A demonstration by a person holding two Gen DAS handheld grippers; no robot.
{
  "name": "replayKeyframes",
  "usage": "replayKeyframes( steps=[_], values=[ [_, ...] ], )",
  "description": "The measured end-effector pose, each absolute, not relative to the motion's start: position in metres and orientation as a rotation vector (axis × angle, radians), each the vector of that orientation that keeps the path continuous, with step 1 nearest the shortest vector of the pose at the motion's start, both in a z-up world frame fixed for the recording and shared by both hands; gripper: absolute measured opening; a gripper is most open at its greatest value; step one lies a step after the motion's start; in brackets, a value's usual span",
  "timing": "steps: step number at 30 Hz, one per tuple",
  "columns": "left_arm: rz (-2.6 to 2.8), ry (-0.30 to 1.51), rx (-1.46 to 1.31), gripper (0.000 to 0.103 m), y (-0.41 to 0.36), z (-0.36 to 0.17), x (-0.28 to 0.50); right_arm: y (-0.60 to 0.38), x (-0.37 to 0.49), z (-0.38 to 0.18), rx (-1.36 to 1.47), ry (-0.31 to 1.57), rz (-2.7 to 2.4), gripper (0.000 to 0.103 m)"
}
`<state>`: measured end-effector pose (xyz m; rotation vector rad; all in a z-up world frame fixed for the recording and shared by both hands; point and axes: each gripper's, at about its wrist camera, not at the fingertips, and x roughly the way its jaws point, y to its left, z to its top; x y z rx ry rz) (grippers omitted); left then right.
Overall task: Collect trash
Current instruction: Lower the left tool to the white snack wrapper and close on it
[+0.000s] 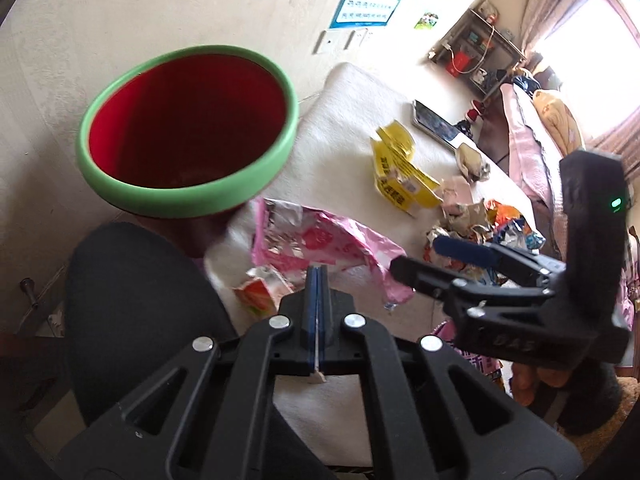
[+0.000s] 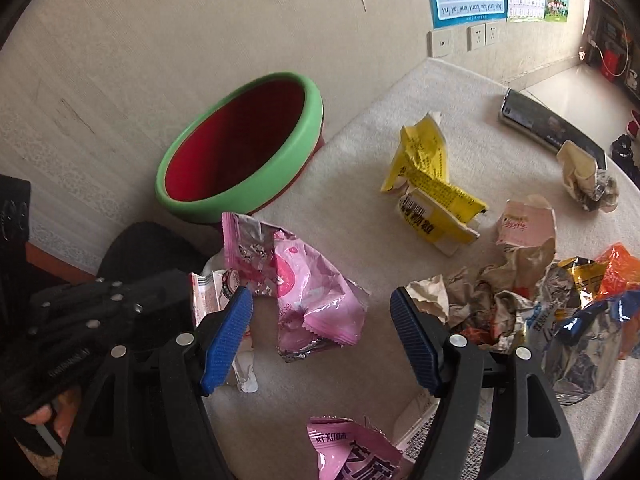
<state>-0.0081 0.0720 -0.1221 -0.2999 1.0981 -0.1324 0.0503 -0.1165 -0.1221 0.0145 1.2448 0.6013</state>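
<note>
From the left wrist view, the left gripper (image 1: 317,280) had its blue pads pressed flat together, with only a thin pale scrap (image 1: 319,376) showing at the base of the jaws; what that scrap was could not be told. Beyond its tips lay a crumpled pink wrapper (image 1: 316,244) and a small orange-and-white packet (image 1: 260,294) on the white cloth-covered table (image 1: 344,128). A red bin with a green rim (image 1: 188,128) stood off the table's near-left edge, against the wall. Farther along the table sat a yellow wrapper (image 1: 400,172), a phone (image 1: 434,122) and a heap of mixed wrappers (image 1: 480,220). The right gripper (image 1: 432,264) reached in from the right, above that heap. From the right wrist view, the right gripper (image 2: 322,320) stood with its jaws apart, nothing pressed between the blue pads (image 2: 226,340), poised over the pink wrapper (image 2: 308,300). The left gripper (image 2: 120,300) appeared at the left edge, beside a small white-and-red packet (image 2: 208,292). The bin (image 2: 240,148) stood beyond, by the wall, and the wrapper heap (image 2: 520,304) lay to the right.
</note>
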Motion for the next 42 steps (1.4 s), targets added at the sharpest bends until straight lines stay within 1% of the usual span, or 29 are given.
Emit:
replayKeyframes(
  steps=[1,2,3,4,5,7,8,10,12,14,15,17,22,26,27,28,29,30,31,34,42],
  values=[
    [-0.128,1.096,-0.300,0.000,0.075,-0.121,-0.009,-0.114,0.051,-0.127,0.010,1.265,0.605,0.067],
    [-0.124,1.095,-0.299,0.000,0.077,-0.120,-0.010,-0.110,0.052,-0.132,0.004,1.284,0.615,0.061],
    [-0.123,1.096,-0.301,0.001,0.079,-0.120,-0.011,-0.107,0.052,-0.137,-0.002,1.301,0.625,0.052],
    [-0.125,1.098,-0.304,0.002,0.080,-0.120,-0.012,-0.105,0.052,-0.141,-0.005,1.313,0.632,0.045],
    [-0.128,1.103,-0.306,0.004,0.082,-0.120,-0.013,-0.104,0.053,-0.144,0.006,1.322,0.636,0.036],
    [-0.144,1.111,-0.308,0.026,0.078,-0.120,-0.014,-0.108,0.053,-0.142,0.053,1.311,0.634,0.024],
    [-0.157,1.113,-0.307,0.030,0.076,-0.120,-0.016,-0.112,0.054,-0.138,0.078,1.295,0.627,0.020],
    [-0.190,1.131,-0.293,0.040,0.066,-0.122,-0.016,-0.122,0.054,-0.125,0.117,1.244,0.598,0.020],
    [-0.207,1.167,-0.286,0.046,0.057,-0.127,-0.017,-0.134,0.056,-0.109,0.150,1.190,0.564,0.020],
    [-0.214,1.227,-0.307,0.047,0.051,-0.138,-0.017,-0.146,0.056,-0.097,0.175,1.150,0.540,0.020],
    [-0.218,1.269,-0.327,0.049,0.048,-0.146,-0.015,-0.151,0.056,-0.092,0.187,1.137,0.531,0.020],
    [-0.213,1.314,-0.337,0.049,0.042,-0.159,-0.013,-0.159,0.055,-0.089,0.202,1.118,0.515,0.020],
    [-0.184,1.294,-0.342,0.053,0.035,-0.163,-0.010,-0.172,0.046,-0.083,0.235,1.115,0.497,0.020],
    [-0.190,1.277,-0.356,0.052,0.034,-0.169,-0.006,-0.175,0.043,-0.088,0.252,1.122,0.494,0.020],
    [-0.192,1.274,-0.347,0.045,0.032,-0.168,-0.005,-0.174,0.044,-0.089,0.251,1.120,0.493,0.020],
    [-0.191,1.272,-0.335,0.034,0.030,-0.168,-0.004,-0.172,0.043,-0.089,0.248,1.113,0.493,0.020],
    [-0.194,1.276,-0.336,0.027,0.030,-0.170,-0.003,-0.172,0.042,-0.087,0.242,1.104,0.490,0.020],
    [-0.206,1.293,-0.359,0.011,0.031,-0.174,-0.001,-0.172,0.042,-0.084,0.235,1.094,0.487,0.020],
    [-0.215,1.306,-0.379,0.002,0.032,-0.176,-0.001,-0.173,0.041,-0.083,0.231,1.085,0.483,0.020],
    [-0.228,1.288,-0.417,0.000,0.037,-0.174,-0.002,-0.177,0.041,-0.076,0.236,1.062,0.468,0.020],
    [-0.251,1.184,-0.435,0.000,0.051,-0.145,-0.002,-0.184,0.040,-0.069,0.258,1.039,0.448,0.020]
  ],
)
